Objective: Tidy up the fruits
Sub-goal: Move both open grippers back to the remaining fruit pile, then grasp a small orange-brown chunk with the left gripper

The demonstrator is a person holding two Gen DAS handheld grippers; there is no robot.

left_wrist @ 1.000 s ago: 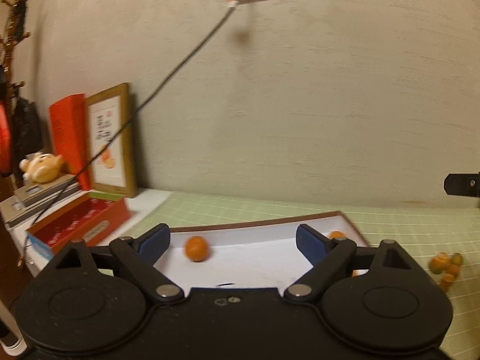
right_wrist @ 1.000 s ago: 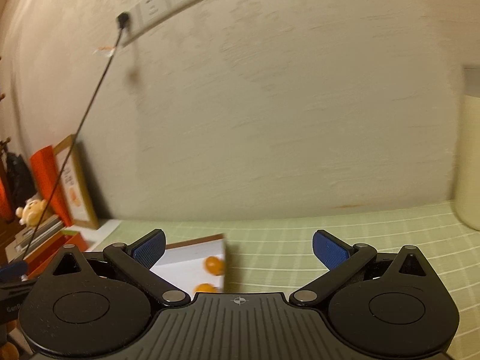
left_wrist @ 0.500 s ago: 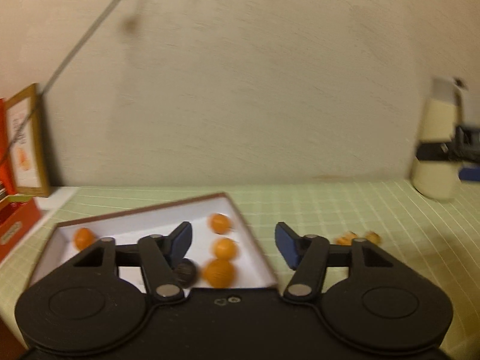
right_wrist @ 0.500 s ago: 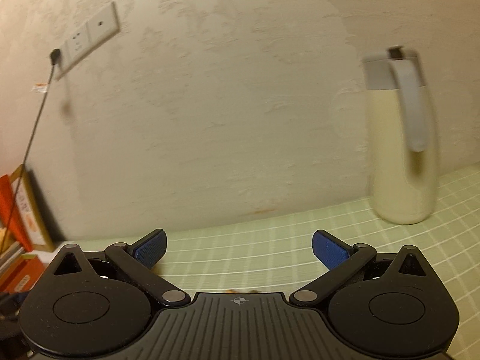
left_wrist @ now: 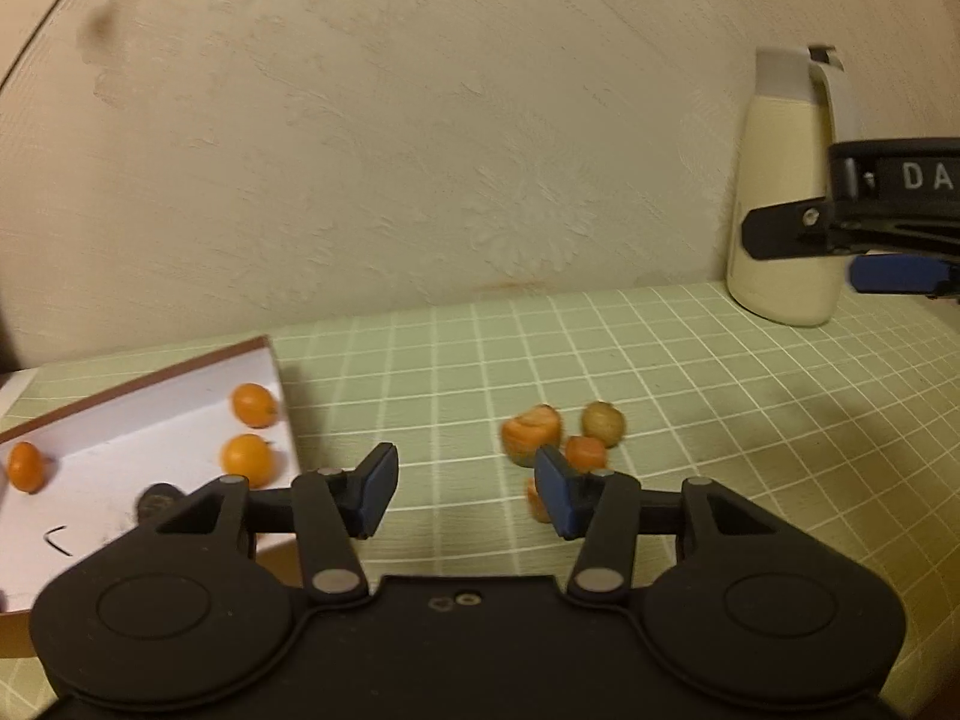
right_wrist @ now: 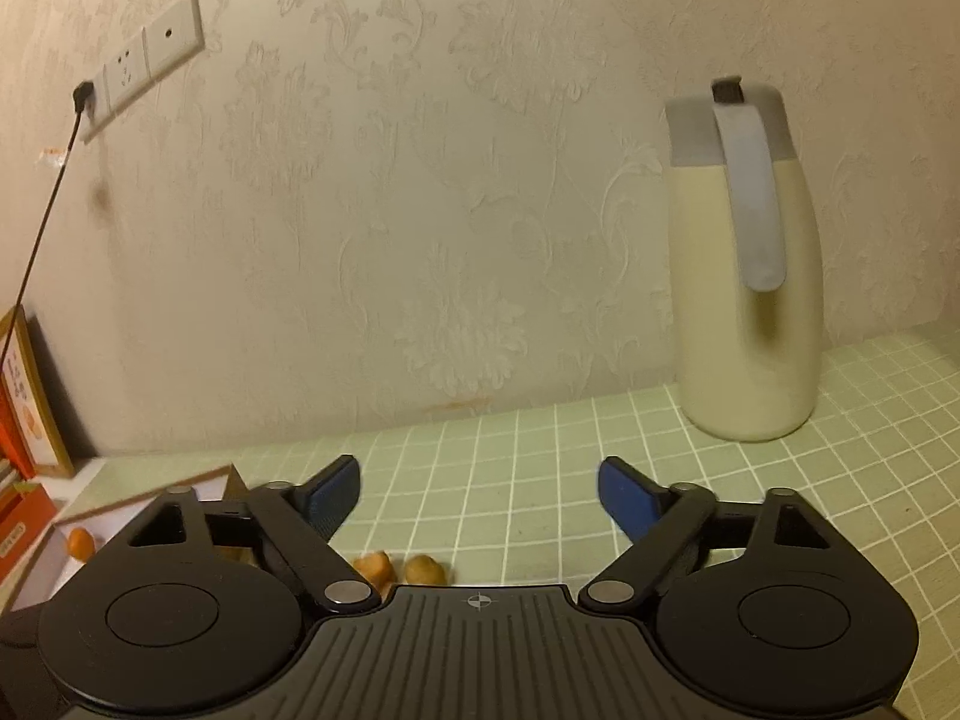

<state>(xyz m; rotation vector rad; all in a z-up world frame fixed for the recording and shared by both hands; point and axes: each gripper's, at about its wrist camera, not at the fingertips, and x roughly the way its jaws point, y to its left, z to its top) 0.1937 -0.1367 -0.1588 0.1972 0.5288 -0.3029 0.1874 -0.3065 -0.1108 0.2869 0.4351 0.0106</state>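
A cream thermos (right_wrist: 747,312) stands by the wall on the green-checked counter (left_wrist: 690,396); nothing blocks the loose fruits (left_wrist: 555,441). They lie just beyond the left gripper (left_wrist: 465,495), its closing jaws empty. The right gripper (right_wrist: 480,501) is closing too, empty. More fruits sit in the white tray (left_wrist: 150,438).

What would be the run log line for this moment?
left gripper: closing, empty | right gripper: closing, empty | loose fruits: on mat | tray: some fruits inside
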